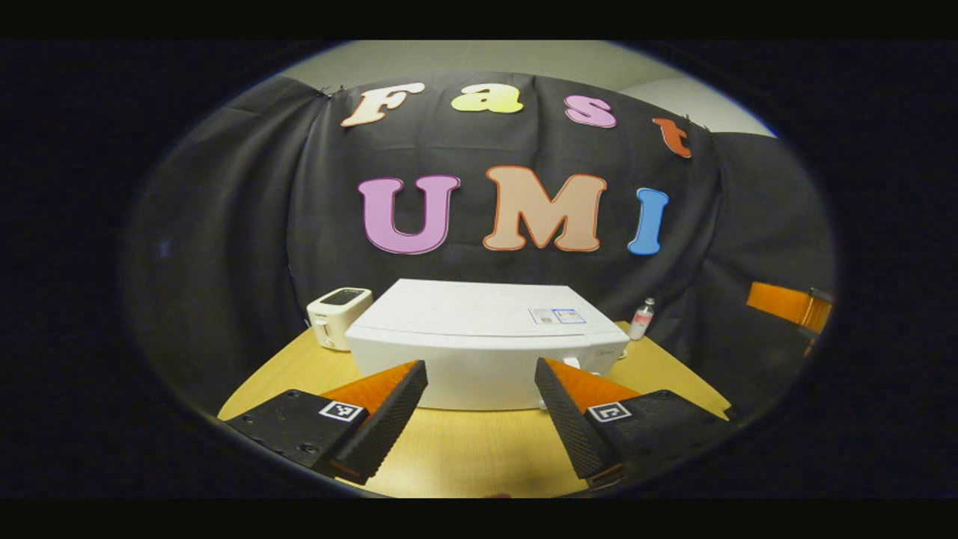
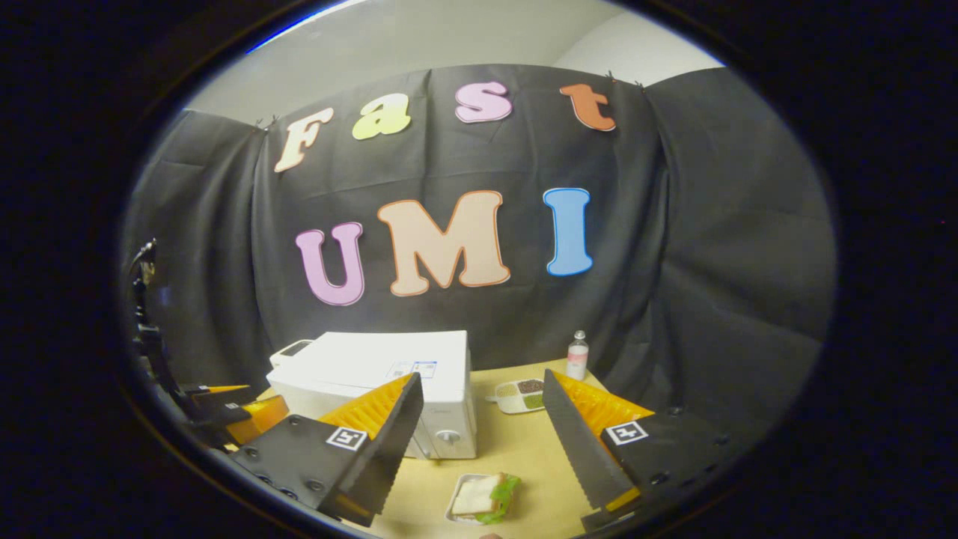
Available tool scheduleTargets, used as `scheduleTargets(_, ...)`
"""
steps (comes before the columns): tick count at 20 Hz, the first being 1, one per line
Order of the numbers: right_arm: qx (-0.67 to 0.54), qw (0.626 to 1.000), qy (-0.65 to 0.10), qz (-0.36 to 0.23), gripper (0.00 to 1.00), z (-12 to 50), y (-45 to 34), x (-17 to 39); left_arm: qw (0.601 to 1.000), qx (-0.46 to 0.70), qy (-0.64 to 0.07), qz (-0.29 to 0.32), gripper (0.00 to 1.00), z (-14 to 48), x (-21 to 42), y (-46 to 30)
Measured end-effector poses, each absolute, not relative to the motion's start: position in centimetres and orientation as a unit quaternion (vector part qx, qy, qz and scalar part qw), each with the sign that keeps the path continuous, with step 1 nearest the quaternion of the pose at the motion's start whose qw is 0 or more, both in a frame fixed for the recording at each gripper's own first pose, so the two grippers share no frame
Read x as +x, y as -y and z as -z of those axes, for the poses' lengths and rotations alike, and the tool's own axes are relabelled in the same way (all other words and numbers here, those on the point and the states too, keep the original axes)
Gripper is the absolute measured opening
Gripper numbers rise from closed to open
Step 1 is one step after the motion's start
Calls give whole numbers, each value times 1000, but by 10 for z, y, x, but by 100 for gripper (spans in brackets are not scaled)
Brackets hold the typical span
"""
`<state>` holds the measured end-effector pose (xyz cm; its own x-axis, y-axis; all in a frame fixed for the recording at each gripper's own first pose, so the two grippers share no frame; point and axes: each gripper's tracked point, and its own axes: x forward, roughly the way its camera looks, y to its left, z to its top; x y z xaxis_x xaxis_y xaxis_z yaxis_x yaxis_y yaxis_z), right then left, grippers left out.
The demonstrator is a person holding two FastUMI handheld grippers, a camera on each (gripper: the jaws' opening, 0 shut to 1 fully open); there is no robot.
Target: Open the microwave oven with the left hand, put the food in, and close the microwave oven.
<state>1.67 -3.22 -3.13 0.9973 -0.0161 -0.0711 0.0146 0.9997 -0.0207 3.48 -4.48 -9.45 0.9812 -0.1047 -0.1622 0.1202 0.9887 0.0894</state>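
Microwave [image 1: 479, 344] sits shut at the tabletop's back edge, so the left gripper [image 1: 479, 404], fingers wide and empty, should approach its door squarely.

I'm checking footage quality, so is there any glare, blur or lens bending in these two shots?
Left gripper view: sharp; fisheye curves the white box-shaped microwave oven front and wooden table edge, edges dim. Right gripper view: the microwave top glares nearly blown out; the sandwich in its white tray stays readable.

both views face microwave [image 1: 479, 337], table-height
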Motion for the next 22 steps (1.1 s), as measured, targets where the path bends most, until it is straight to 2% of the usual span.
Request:
scheduleTargets(10, -7, 998, -46, 39, 92, 43, 49, -2, 969, 72, -181, 152, 93, 207, 63, 107)
scheduleTargets(11, -6, 998, -47, 41, 92, 43, 50, -2, 966, 75, -188, 160, 88, 215, 66, 114)
scheduleTargets(13, -5, 998, -49, 43, 92, 44, 52, -4, 960, 76, -206, 175, 87, 232, 74, 127)
scheduleTargets(17, -3, 997, -52, 53, 92, 46, 62, -3, 953, 70, -234, 181, 77, 254, 95, 144)
scheduleTargets(22, 8, 996, -56, 69, 92, 46, 79, -2, 949, 76, -252, 172, 76, 275, 122, 154)
